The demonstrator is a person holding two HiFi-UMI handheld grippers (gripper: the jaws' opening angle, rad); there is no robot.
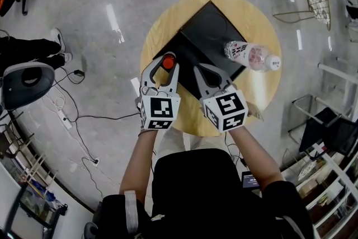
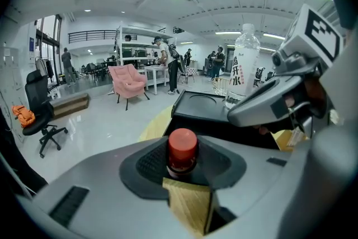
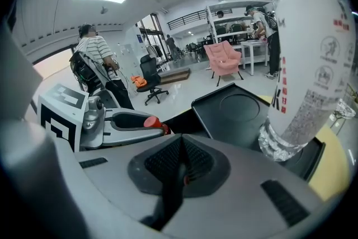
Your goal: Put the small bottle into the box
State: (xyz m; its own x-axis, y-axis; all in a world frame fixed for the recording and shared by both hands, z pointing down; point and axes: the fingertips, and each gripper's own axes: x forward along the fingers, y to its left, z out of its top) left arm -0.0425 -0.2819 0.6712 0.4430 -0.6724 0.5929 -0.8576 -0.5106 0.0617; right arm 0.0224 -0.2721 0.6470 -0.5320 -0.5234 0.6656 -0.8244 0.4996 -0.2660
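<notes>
Partway, evidently: left tool (image 1: 168, 62) clamped on small bottle (image 2: 182, 151) at desk's (image 1: 162, 31) near-left edge, just beside box (image 1: 207, 25), not inside; right tool (image 3: 180, 159) pinched together, empty. Remaining: placing it in box, possibly lidded.

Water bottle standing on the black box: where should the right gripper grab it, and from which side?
Grip the water bottle at its labelled middle, coming in level from the person's side with the right gripper, fingers opened first. It stands upright on the black box, and the body looks straight and round there; the base is ridged.
</notes>
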